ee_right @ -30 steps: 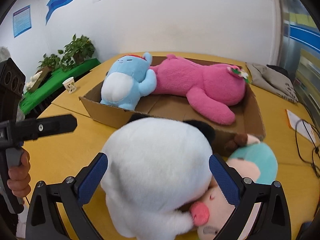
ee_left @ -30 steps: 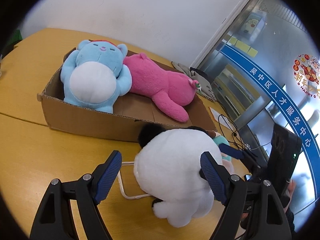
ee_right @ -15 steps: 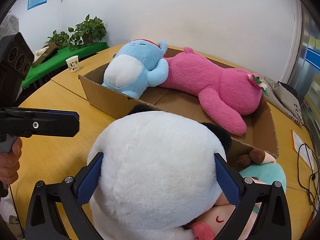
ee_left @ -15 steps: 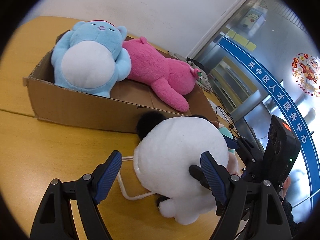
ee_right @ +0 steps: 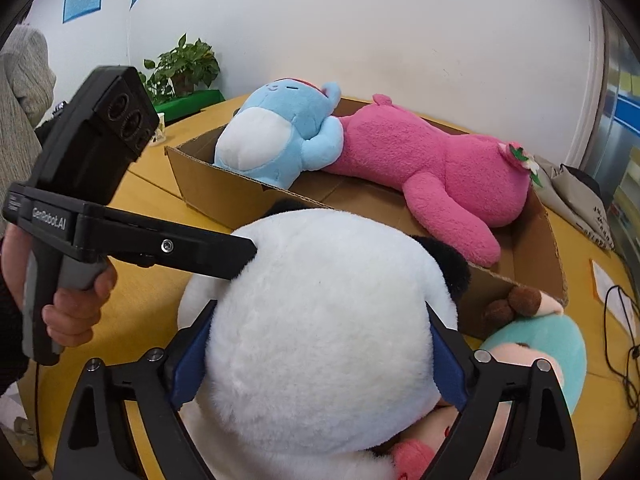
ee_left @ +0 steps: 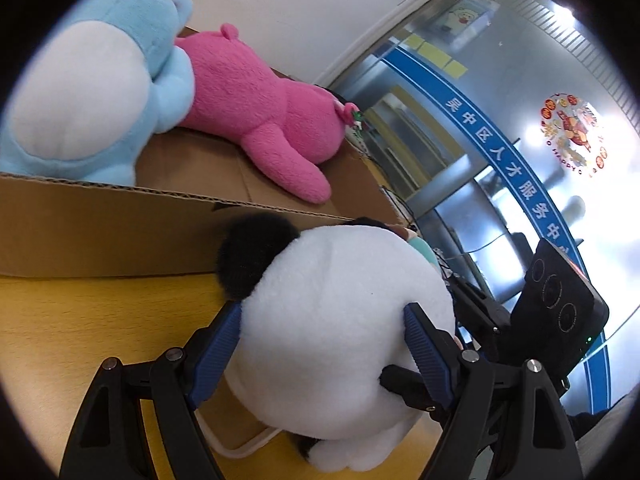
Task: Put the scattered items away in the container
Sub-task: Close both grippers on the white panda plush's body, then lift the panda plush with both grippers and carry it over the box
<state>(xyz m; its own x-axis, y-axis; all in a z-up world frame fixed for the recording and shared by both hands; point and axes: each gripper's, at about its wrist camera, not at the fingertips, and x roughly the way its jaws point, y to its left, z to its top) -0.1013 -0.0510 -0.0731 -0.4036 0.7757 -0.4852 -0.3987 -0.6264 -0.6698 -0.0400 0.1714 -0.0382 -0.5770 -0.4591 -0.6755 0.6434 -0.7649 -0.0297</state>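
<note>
A big white panda plush [ee_left: 336, 320] with black ears lies on the yellow table just in front of the cardboard box [ee_left: 100, 232]. My left gripper [ee_left: 320, 344] is open around its lower body, and the fur brushes both blue pads. My right gripper [ee_right: 320, 356] straddles the panda plush [ee_right: 320, 340] from the other side. Its jaws are closing and the pads press into the fur. Inside the box [ee_right: 224, 196] lie a blue plush [ee_right: 272, 136] and a pink plush [ee_right: 440, 168]. A teal and pink doll [ee_right: 536, 344] rests against the panda, partly hidden.
A white cord [ee_left: 248, 444] runs under the panda. A grey bag [ee_right: 572, 192], a paper sheet and black cables [ee_right: 624, 320] lie on the table to the right of the box. Potted plants [ee_right: 184, 68] stand at the far left. A hand [ee_right: 76, 312] holds the left gripper's handle.
My left gripper has come forward and down, so the panda now sits deep between its fingers. My right gripper's pads have drawn in against the panda's sides.
</note>
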